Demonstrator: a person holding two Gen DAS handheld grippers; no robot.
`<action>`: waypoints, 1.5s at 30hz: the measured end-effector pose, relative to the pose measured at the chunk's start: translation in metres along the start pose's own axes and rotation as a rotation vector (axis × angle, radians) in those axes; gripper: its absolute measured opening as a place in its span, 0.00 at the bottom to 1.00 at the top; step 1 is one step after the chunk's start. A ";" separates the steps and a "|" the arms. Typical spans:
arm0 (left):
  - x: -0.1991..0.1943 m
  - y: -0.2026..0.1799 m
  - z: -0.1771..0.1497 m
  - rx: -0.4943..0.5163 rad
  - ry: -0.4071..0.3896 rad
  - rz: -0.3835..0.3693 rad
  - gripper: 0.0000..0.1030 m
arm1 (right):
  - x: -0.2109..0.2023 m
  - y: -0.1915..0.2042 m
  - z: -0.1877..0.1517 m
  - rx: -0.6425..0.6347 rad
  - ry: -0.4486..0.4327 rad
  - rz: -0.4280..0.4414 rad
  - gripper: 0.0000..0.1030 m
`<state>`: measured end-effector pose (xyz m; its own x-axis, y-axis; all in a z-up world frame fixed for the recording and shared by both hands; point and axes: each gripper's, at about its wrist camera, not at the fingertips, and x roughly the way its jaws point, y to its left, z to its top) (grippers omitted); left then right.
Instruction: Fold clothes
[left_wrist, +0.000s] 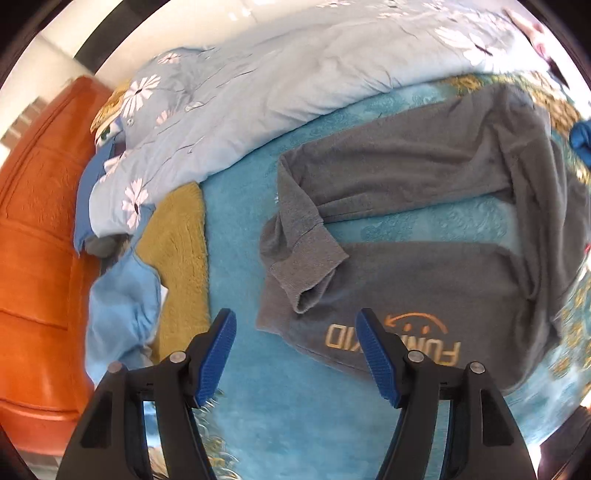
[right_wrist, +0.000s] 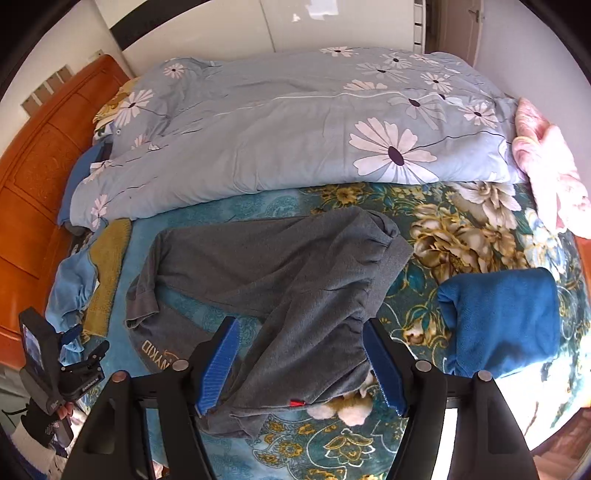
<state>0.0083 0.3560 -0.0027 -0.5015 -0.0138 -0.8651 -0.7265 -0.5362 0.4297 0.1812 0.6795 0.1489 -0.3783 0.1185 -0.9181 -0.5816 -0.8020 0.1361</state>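
Spread across the teal flowered bedcover (right_wrist: 461, 236), grey trousers (right_wrist: 280, 273) are lying crumpled with the legs pointing toward the orange headboard (left_wrist: 33, 229). Left gripper (left_wrist: 297, 354) is hovering wide open, holding nothing, above the printed leg end. Right gripper (right_wrist: 301, 363) is also standing wide open, its blue pads either side of the waistband, gripping nothing. Beyond, a daisy-print duvet (right_wrist: 280, 125) is lying bunched; a folded blue garment (right_wrist: 502, 325) is sitting to the right.

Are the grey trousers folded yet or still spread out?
Spread out, not folded: on the grey trousers both legs lie apart with blue bedsheet between them; only one cuff is flipped over.
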 end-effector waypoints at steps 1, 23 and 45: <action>0.009 0.001 -0.002 0.036 -0.003 0.009 0.67 | -0.004 0.002 -0.001 0.039 0.000 -0.011 0.70; 0.117 0.013 0.025 0.223 -0.091 -0.115 0.18 | 0.021 0.063 -0.022 0.293 0.100 -0.126 0.71; 0.233 0.256 0.043 -0.765 0.108 -0.515 0.10 | 0.075 0.093 -0.020 0.315 0.182 -0.113 0.71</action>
<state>-0.3144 0.2521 -0.0831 -0.1290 0.3227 -0.9377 -0.3207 -0.9083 -0.2685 0.1132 0.6017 0.0851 -0.1818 0.0670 -0.9810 -0.8158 -0.5673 0.1125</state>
